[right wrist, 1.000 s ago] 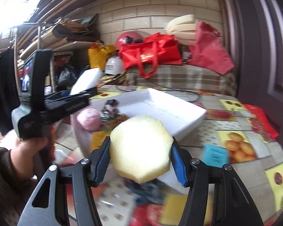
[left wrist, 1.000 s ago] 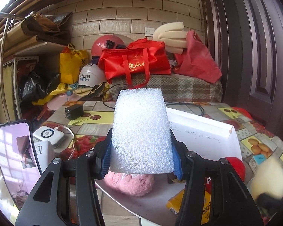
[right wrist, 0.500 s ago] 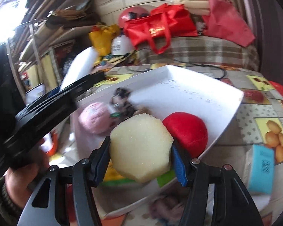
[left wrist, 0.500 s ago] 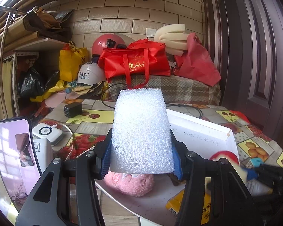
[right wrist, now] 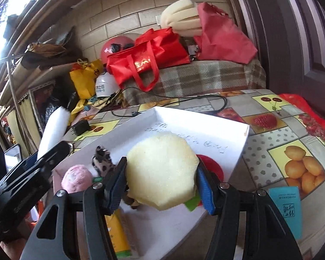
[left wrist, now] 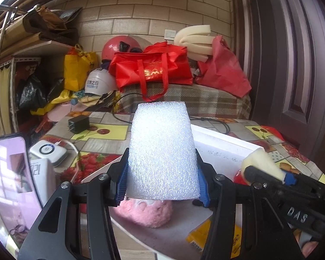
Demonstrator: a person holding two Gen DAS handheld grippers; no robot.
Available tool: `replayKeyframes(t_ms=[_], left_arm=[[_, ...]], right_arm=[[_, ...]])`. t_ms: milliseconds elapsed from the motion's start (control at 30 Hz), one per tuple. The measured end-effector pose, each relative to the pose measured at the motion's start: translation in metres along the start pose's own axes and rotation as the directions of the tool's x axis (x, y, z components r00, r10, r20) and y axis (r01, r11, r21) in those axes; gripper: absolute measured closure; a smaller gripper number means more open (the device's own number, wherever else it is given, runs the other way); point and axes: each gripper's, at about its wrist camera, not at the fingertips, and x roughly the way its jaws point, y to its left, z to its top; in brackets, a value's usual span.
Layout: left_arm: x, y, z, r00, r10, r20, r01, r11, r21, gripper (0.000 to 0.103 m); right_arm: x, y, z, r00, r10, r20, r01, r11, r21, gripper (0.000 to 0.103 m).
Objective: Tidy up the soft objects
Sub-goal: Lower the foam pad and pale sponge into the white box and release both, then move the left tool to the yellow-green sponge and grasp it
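Left tongs (left wrist: 163, 182) clamp a white, coarse-celled foam block (left wrist: 162, 149). Right tongs (right wrist: 161, 186) clamp a pale-yellow, faceted sponge (right wrist: 162, 171) above the white tray (right wrist: 238, 151).

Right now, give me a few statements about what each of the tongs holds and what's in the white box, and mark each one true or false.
1. The left tongs grip a white foam block. True.
2. The right tongs are open and hold nothing. False: they are shut on a pale yellow sponge.
3. A pink plush toy lies inside the white box. True.
4. The yellow sponge rests on the floor of the box. False: it is held above the box, between the right tongs' blue pads.
5. A red ball lies in the box, partly hidden behind the sponge. True.
6. The white box holds nothing. False: it holds the plush toy, the ball and other items.
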Motion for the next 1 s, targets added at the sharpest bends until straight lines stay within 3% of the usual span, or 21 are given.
replayKeyframes(t_ms=[400, 433, 467, 500, 533, 733, 1000], left_arm=[[0.031, 0.0, 0.01, 0.997, -0.059, -0.052, 0.057, 0.997, -0.047, 0.051], [0.031, 0.002, 0.01, 0.997, -0.057, -0.048, 0.055, 0.997, -0.058, 0.047], [0.029, 0.004, 0.01, 0.998, -0.058, -0.036, 0.055, 0.996, -0.069, 0.028], [0.027, 0.004, 0.01, 0.998, -0.059, -0.028, 0.057, 0.996, -0.073, 0.017], [0.026, 0.004, 0.011, 0.998, -0.058, -0.02, 0.056, 0.996, -0.072, 0.001], [0.019, -0.003, 0.012, 0.999, -0.04, 0.019, 0.041, 0.998, -0.04, 0.0], [0.016, 0.015, 0.012, 0.999, -0.02, 0.037, 0.024, 0.992, -0.123, 0.0]], right_arm=[[0.004, 0.009, 0.001, 1.0, -0.023, -0.01, 0.022, 0.999, -0.05, 0.042], [0.006, 0.011, 0.001, 1.0, -0.024, -0.018, 0.023, 0.998, -0.056, 0.04], [0.007, 0.012, 0.001, 0.999, -0.024, -0.024, 0.022, 0.998, -0.062, 0.034], [0.008, 0.014, 0.0, 0.999, -0.028, -0.027, 0.026, 0.997, -0.072, 0.026], [0.007, 0.015, 0.0, 0.999, -0.035, -0.023, 0.033, 0.996, -0.08, 0.013], [-0.003, 0.028, -0.003, 0.998, -0.059, 0.034, 0.064, 0.987, -0.146, 0.009], [-0.01, 0.024, -0.003, 0.996, -0.056, 0.074, 0.066, 0.989, -0.136, 0.009]])
